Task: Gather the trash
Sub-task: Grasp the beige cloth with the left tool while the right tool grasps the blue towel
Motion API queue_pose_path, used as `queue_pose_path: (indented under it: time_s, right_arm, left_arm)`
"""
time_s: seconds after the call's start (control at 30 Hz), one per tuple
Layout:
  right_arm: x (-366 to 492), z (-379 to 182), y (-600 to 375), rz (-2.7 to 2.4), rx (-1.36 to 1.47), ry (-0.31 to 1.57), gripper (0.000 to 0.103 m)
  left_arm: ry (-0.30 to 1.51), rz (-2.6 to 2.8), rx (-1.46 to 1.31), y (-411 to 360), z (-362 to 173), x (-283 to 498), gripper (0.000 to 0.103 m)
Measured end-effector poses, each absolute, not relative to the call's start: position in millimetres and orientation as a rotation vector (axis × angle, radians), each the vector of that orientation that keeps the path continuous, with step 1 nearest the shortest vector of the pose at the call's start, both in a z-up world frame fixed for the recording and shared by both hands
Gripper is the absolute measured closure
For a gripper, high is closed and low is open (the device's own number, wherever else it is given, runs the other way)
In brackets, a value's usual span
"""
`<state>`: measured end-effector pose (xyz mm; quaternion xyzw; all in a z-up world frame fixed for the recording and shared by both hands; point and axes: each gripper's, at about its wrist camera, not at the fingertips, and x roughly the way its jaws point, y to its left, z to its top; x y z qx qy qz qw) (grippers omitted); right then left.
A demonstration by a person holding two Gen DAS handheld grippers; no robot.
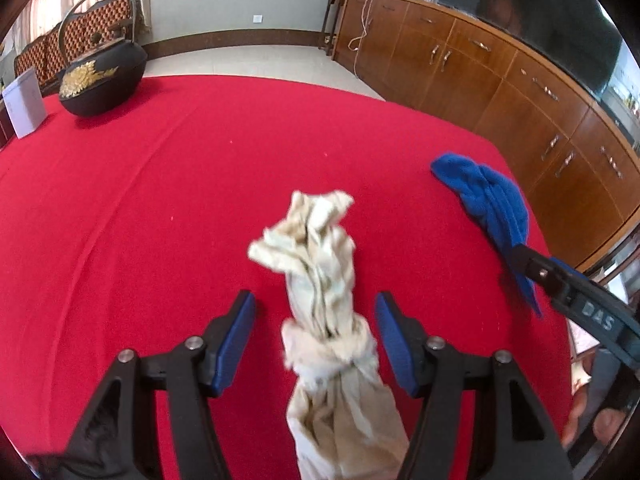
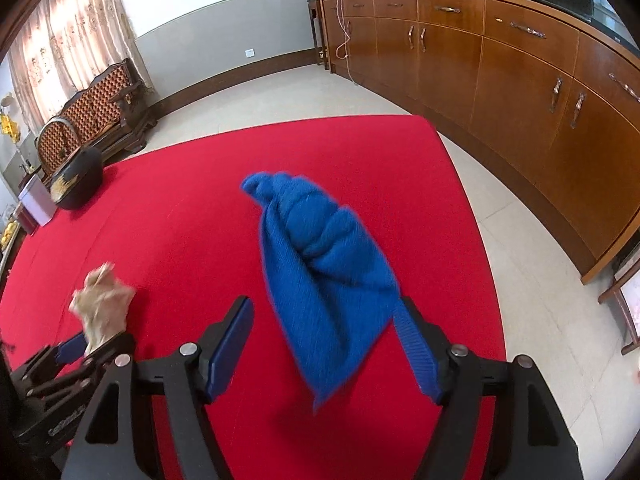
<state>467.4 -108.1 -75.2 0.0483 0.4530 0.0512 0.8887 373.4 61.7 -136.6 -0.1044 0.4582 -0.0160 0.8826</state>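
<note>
- Clearly, the left claw (image 1: 316, 340) stands wide open, its two blue pads (image 1: 236, 340) well apart on either side of a crumpled beige cloth (image 1: 320, 280).
- Neither pad touches the beige cloth in the left wrist view; it runs up the gap between them, knotted near the middle, with its frayed end pointing away from the camera. Whether it rests on the red worktop (image 1: 160, 200) or is off it cannot be told.
- The right claw (image 2: 328, 344) is open as well. A blue knitted cloth (image 2: 320, 264) hangs between its fingers, its edge against the right-hand pad (image 2: 416, 352) and apart from the other one.
- From the left wrist view the blue knitted cloth (image 1: 488, 204) shows near the worktop's right edge, at the tip of the right claw.
- From the right wrist view the beige cloth (image 2: 102, 304) appears low on the left, just beyond the left claw.
- At the far left corner of the worktop sit a black teapot with a gold pattern (image 1: 102, 80) and, beside it, a white box (image 1: 24, 102).
- Brown wooden cabinets (image 2: 500, 64) line the wall on the right.
</note>
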Motion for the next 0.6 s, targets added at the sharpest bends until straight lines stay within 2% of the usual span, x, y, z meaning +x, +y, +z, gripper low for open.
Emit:
queue_pose_path:
  time_s: [0.03, 0.13, 0.27, 0.33, 0.37, 0.4, 0.43, 0.53, 0.6]
  right_arm:
    - [474.6, -77.2, -107.4, 0.107, 0.096, 0.944, 0.028]
    - [490.5, -83.9, -105.7, 0.103, 0.081, 0.958, 0.028]
    - [504.3, -90.1, -102.3, 0.112, 0.072, 0.967, 0.028]
    - [507.1, -91.6, -99.8, 0.124, 0.074, 0.964, 0.029]
    - [507.1, -92.0, -98.9, 0.123, 0.074, 0.962, 0.034]
    - [506.1, -91.6, -98.5, 0.127, 0.076, 0.954, 0.044]
    - [505.6, -91.7, -98.3, 0.128, 0.072, 0.956, 0.049]
    - [500.0, -91.1, -97.8, 0.139, 0.067, 0.962, 0.066]
    - [494.7, -90.8, -97.1, 0.151, 0.069, 0.970, 0.083]
  left_arm:
    - [0.952, -0.032, -0.219, 62.5, -136.4, 375.0, 0.051]
    - [0.950, -0.042, -0.228, 64.2, -136.0, 378.4, 0.058]
    - [0.950, -0.043, -0.214, 63.1, -135.8, 378.3, 0.058]
    - [0.954, -0.040, -0.196, 61.5, -135.8, 375.0, 0.055]
    - [0.958, -0.032, -0.186, 61.0, -135.7, 373.6, 0.053]
    - [0.960, -0.030, -0.183, 60.5, -134.9, 373.8, 0.050]
    - [0.961, -0.025, -0.184, 61.4, -135.0, 371.0, 0.048]
    - [0.957, -0.026, -0.194, 62.0, -135.6, 366.9, 0.048]
    - [0.955, -0.031, -0.196, 61.2, -136.1, 366.3, 0.049]
